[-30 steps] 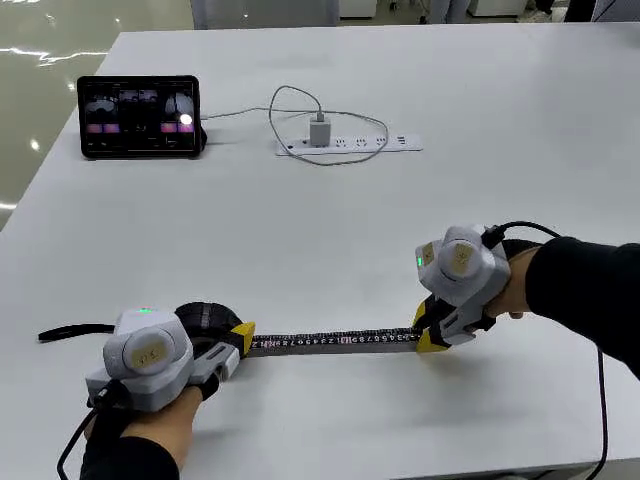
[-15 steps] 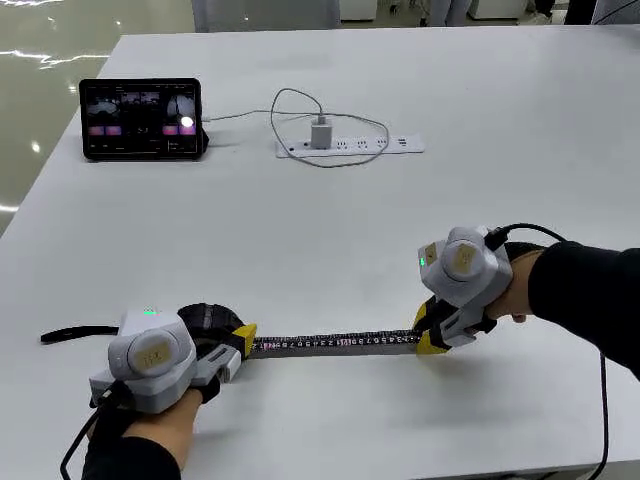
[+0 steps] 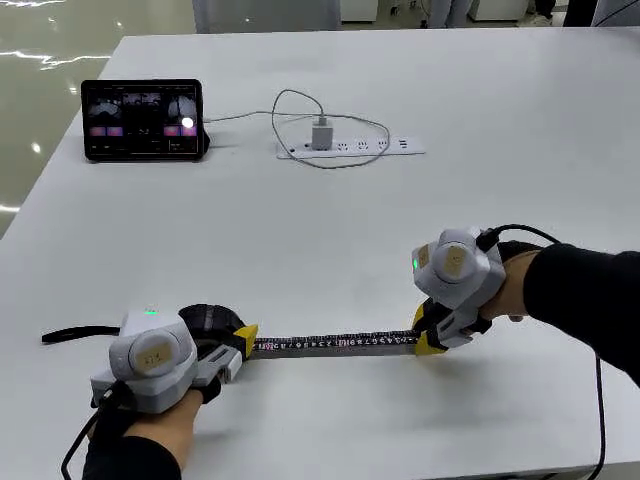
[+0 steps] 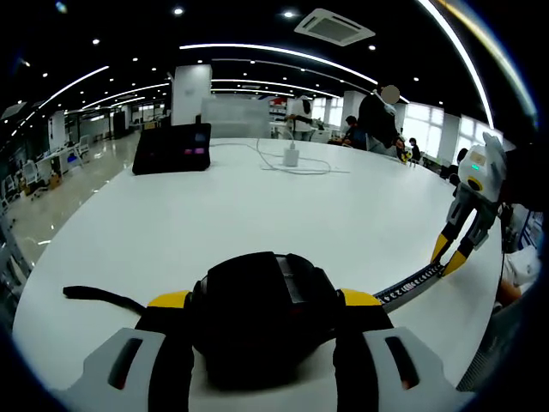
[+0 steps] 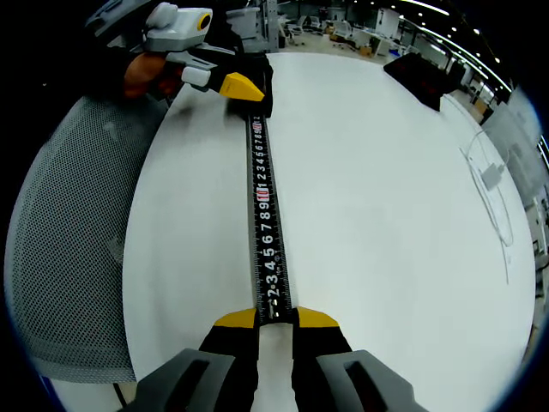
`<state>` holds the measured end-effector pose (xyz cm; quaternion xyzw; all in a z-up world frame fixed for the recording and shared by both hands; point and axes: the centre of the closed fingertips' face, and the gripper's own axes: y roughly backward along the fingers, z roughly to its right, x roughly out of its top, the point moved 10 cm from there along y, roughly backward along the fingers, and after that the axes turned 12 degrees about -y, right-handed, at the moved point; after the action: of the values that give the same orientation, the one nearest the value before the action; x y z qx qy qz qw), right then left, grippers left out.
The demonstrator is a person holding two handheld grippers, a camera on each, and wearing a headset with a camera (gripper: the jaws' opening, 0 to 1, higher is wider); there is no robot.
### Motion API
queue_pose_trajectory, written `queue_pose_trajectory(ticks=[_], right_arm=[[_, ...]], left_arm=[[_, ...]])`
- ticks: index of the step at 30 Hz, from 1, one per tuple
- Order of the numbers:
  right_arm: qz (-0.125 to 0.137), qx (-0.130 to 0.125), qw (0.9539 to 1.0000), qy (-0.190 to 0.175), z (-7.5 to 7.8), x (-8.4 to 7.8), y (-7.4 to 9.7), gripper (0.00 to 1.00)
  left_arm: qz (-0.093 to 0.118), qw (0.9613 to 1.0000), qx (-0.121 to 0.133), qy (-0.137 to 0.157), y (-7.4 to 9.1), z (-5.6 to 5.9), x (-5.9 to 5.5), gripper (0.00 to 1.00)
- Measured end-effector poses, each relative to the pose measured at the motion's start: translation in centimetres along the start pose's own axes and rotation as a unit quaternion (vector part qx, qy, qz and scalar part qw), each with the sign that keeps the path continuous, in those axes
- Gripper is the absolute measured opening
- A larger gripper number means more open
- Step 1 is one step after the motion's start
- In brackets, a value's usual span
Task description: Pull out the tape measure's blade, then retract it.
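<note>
White table — blade flat, left-to-right

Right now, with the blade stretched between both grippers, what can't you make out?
- Hook at the end of the dark numbered blade: right gripper view, hidden between the right gripper's yellow-tipped fingers.
- Any lock button on the black round tape measure case: head view, the left gripper covers part of the case.
- Blade numerals: head view, too small to read.
- Black tablet's screen: head view, too small.
</note>
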<state>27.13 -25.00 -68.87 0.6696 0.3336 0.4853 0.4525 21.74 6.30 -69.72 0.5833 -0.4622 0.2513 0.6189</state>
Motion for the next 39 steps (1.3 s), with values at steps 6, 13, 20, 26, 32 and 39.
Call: queue_pose_trajectory(ticks=[6, 13, 20, 26, 32, 39], right_arm=[[-0.004, 0.002, 1.0000, -0.004, 0.0, 0.2, 0.0, 0.10], [-0.003, 0.004, 1.0000, -0.006, 0.1, 0.4, -0.1, 0.10], [-0.011, 0.006, 0.9999, -0.005, 0.1, 0.8, -0.3, 0.11], [-0.011, 0.006, 0.9999, -0.004, 0.0, 1.0, -0.4, 0.11], [-0.011, 0.006, 0.9999, -0.005, 0.0, 1.2, -0.5, 0.11], [-0.011, 0.007, 0.9999, 0.000, 0.0, 1.5, -0.6, 0.11]], left_arm=[[-0.001, 1.0000, 0.000, 0.000, -0.1, 0.0, 0.0, 0.62], [-0.001, 1.0000, 0.000, 0.001, -0.1, -0.1, 0.0, 0.62], [-0.001, 1.0000, 0.000, 0.001, 0.0, -0.1, -0.1, 0.62], [-0.001, 1.0000, 0.000, 0.001, 0.0, -0.1, -0.1, 0.62], [-0.001, 1.0000, -0.001, 0.001, 0.0, 0.0, 0.0, 0.62], [-0.001, 1.0000, 0.000, 0.001, 0.0, -0.1, 0.0, 0.62]])
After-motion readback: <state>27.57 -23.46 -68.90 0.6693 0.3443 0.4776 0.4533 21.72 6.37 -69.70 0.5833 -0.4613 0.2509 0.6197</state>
